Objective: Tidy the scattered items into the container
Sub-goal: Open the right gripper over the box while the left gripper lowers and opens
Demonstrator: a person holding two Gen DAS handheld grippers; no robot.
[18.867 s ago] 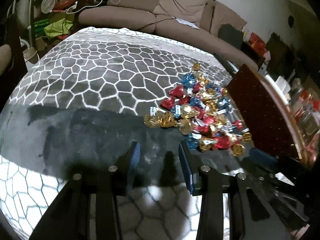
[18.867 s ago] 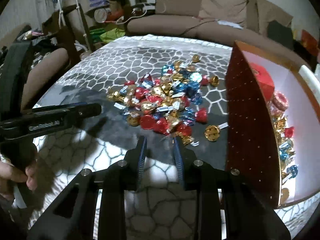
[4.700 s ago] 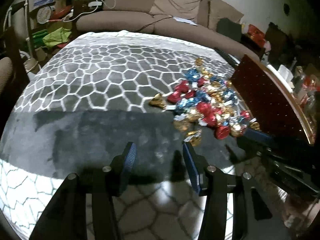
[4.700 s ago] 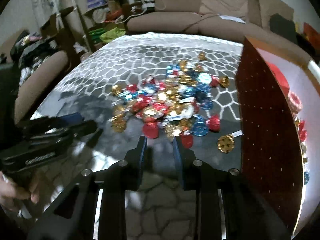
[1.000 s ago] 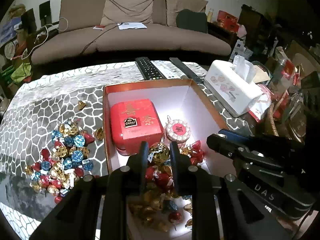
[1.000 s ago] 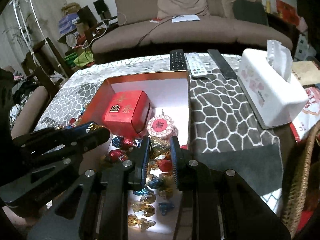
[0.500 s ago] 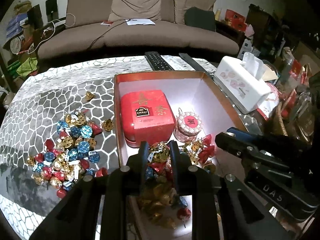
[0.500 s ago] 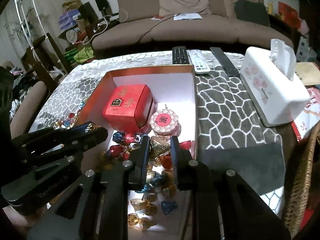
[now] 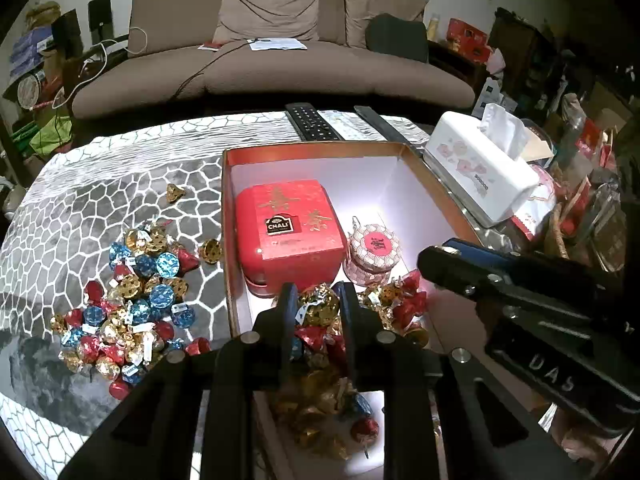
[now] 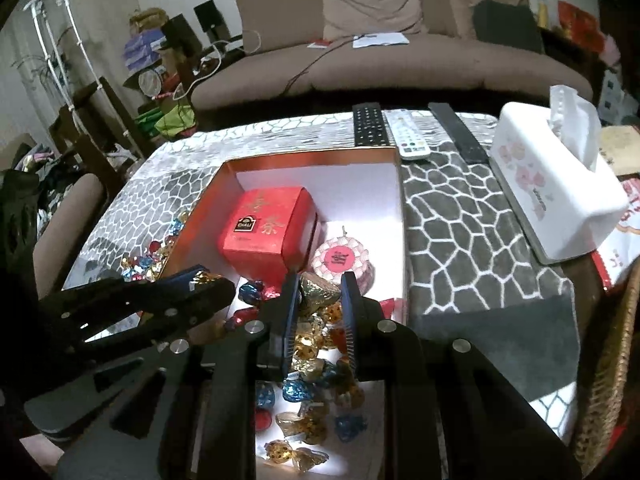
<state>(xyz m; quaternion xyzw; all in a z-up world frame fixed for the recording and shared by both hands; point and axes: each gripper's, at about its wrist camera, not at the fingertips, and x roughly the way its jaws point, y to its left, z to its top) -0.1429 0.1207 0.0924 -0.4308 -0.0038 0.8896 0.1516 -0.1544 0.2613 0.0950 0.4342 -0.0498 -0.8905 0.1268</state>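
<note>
Left wrist view: the left hand-held gripper (image 9: 316,306) is held over the near part of the open red cardboard box with a white lining (image 9: 226,216), its jaws closed narrowly on a gold foil-wrapped sweet (image 9: 318,304). In the right wrist view the right hand-held gripper (image 10: 318,294) is likewise clamped on a second gold foil-wrapped sweet (image 10: 318,290) above the same box.

Compared with the views of some seconds ago, both grippers are found moved from the pile on the bench to the box, and each is now loaded where it was empty. Over the last second no further shift is recorded.

A heap of red, blue and gold foil-wrapped sweets (image 9: 128,300) is left on the grey honeycomb-patterned bench cover (image 9: 80,208), just beside the box's left wall. A red square tin (image 9: 288,228) and a small pink round tin (image 9: 374,246) are noted inside, with sweets already deposited in front of them.

Release of both sweets is judged due; the task is judged partly complete.
</note>
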